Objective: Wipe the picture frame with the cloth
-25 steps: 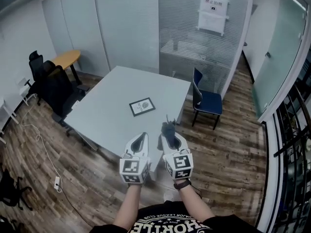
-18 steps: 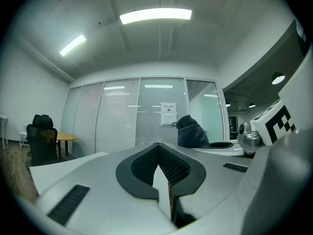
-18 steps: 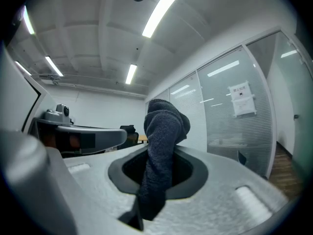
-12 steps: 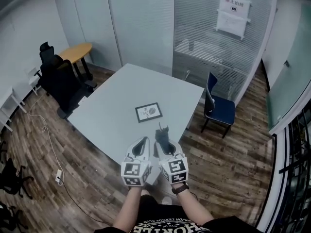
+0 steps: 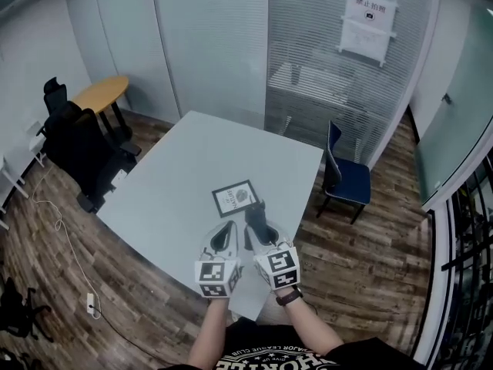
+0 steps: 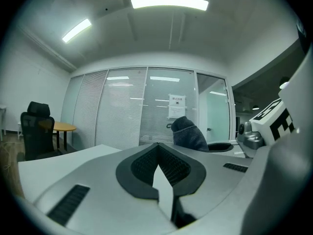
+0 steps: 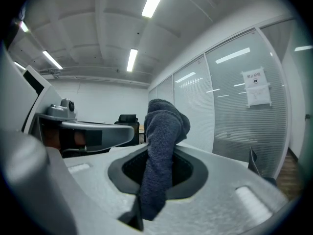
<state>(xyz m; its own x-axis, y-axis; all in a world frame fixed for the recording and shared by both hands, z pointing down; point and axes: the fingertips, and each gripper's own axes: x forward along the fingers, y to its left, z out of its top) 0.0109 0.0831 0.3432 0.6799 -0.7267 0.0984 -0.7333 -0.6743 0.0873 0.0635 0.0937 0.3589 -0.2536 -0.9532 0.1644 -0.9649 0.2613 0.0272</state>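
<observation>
A black picture frame [image 5: 235, 198] with a white print lies flat on the pale grey table [image 5: 177, 176], near its front right part. My right gripper [image 5: 257, 220] hovers just this side of the frame, shut on a dark grey cloth [image 5: 255, 216] that sticks up between its jaws; the cloth [image 7: 162, 151] fills the right gripper view. My left gripper [image 5: 224, 233] is beside it to the left, shut with nothing in it [image 6: 157, 161]. In the left gripper view the cloth [image 6: 188, 132] shows to the right.
A blue chair [image 5: 347, 177] stands at the table's right side. Black office chairs [image 5: 81, 149] and a round wooden table [image 5: 98, 93] are at the left. Glass partition walls [image 5: 231, 45] close the far side. A cable and power strip [image 5: 91, 304] lie on the wood floor.
Both grippers have come forward together over the table's near edge toward the picture frame. The right one still holds the cloth. The view has swung slightly.
</observation>
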